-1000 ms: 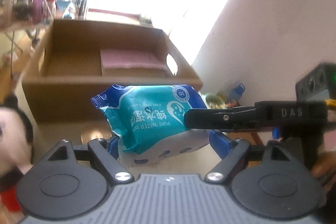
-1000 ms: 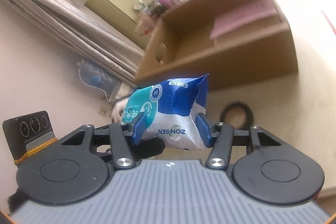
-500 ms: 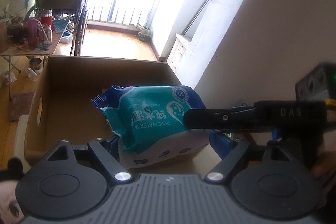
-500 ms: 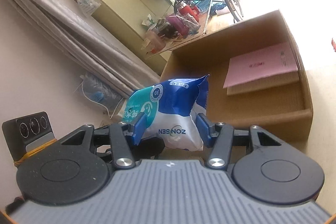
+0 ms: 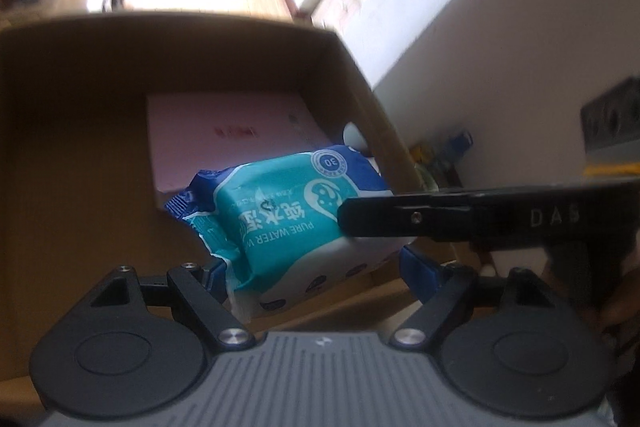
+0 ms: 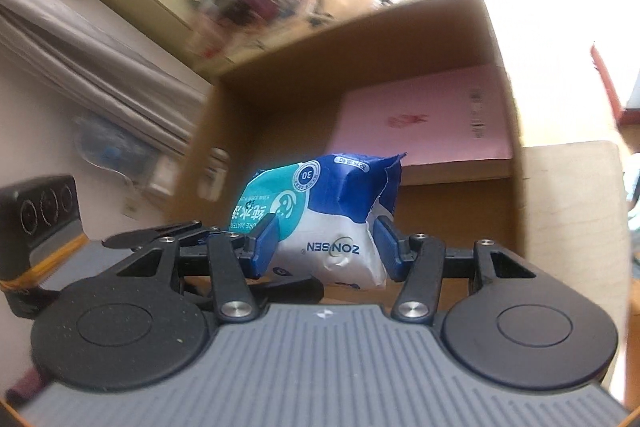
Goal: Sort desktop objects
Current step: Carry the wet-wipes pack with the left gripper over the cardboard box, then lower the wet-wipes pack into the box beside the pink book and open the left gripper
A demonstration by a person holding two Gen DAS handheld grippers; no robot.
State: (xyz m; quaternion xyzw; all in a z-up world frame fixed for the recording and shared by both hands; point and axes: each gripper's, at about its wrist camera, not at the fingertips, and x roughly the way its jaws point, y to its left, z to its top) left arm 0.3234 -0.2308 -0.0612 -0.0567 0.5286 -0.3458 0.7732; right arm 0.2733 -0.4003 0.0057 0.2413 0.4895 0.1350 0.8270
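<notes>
Left hand-held gripper tilts downward, pinching the wet-wipes pack by its ends; right hand-held gripper tilts down likewise, pads clamped across the same pack, held above the open cardboard box beside a pink booklet inside

Both fisheye views sit just behind their own gripper's fingers and tilt steeply down at close range, the left wrist view facing the window wall, the right wrist view facing a cabinet, and the 2 share the cardboard box and wipes pack.
</notes>
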